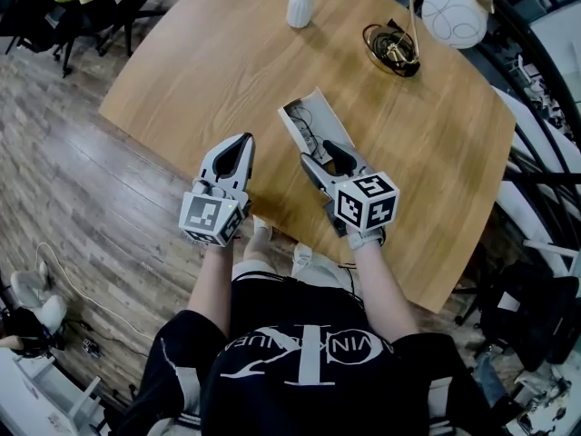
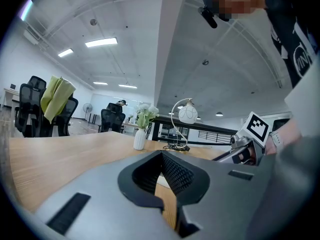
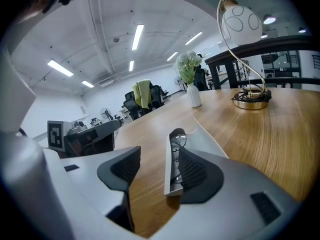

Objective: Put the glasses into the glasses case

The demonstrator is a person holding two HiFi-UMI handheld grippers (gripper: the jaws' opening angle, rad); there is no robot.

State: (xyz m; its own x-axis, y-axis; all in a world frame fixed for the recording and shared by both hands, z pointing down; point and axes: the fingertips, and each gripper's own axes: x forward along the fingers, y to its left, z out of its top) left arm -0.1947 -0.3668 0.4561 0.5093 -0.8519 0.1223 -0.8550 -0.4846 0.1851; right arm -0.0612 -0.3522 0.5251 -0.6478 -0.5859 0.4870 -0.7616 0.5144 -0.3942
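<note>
Shirt (image 1: 309,371): black with pale print, closest to the head camera; both forearms reach forward from it.
Left gripper (image 1: 241,148): jaws clenched pad to pad with nothing between them. It is held over the near table edge, apart from the case.
Right gripper (image 3: 157,159): jaws spread wide and grasping nothing, with only bare wood between the pads. The case's near end lies just ahead of one pad; contact cannot be confirmed.
Glasses (image 3: 176,143): already lying inside the open case. Judged light, thin-framed and fragile. Grip at the bridge or a hinge, never on the lenses.
Glasses case (image 3: 207,139): pale, open, lying on the table. Judged stiff and light, likely to slide on smooth wood. Steady the base when pressing the lid.
Table (image 1: 227,53): wooden top.
Far end: white vase (image 1: 299,9) and globe lamp (image 1: 452,16).
</note>
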